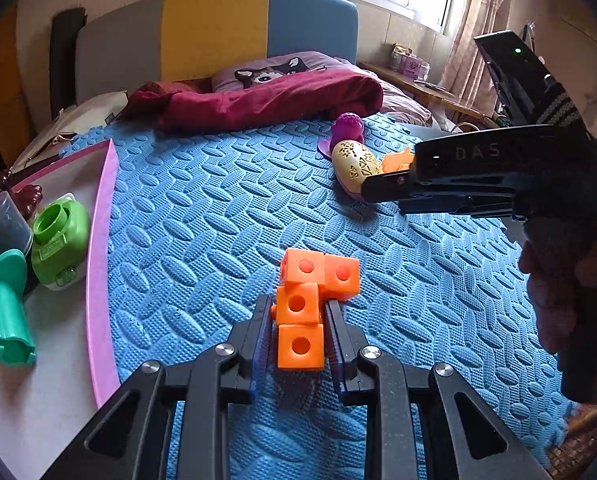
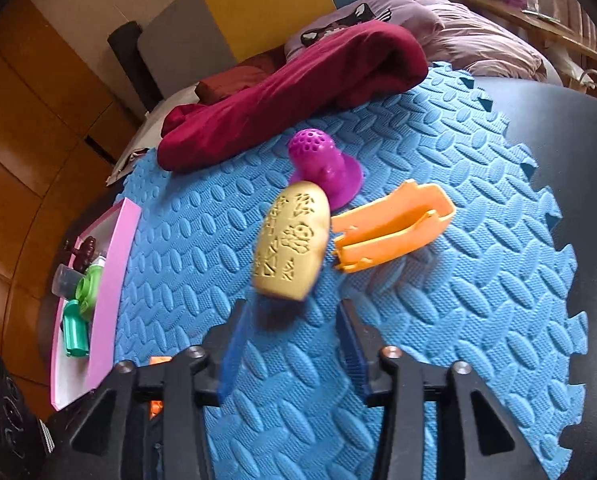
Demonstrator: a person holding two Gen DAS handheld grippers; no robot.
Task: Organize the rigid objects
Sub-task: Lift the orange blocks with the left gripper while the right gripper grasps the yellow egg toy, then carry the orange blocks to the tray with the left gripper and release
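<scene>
An orange piece made of several joined cubes [image 1: 304, 304] stands on the blue foam mat [image 1: 202, 216], and my left gripper [image 1: 298, 316] is shut on its lower cubes. A yellow egg-shaped mould with cut-out patterns [image 2: 292, 240] lies on the mat beside a purple perforated piece [image 2: 322, 160] and an orange trough-shaped piece [image 2: 394, 232]. My right gripper [image 2: 294, 308] is open, its fingertips just short of the yellow mould's near end and not pressing on it. In the left wrist view the right gripper [image 1: 382, 192] reaches in from the right toward that mould [image 1: 356, 166].
A pink-rimmed tray [image 1: 104, 240] at the mat's left holds a green toy [image 1: 60, 240], a teal tube [image 1: 6, 312] and a clear cup [image 1: 2, 224]. A maroon cloth [image 1: 266, 100] and pillows lie at the far end. A person's hand [image 1: 558, 280] holds the right gripper.
</scene>
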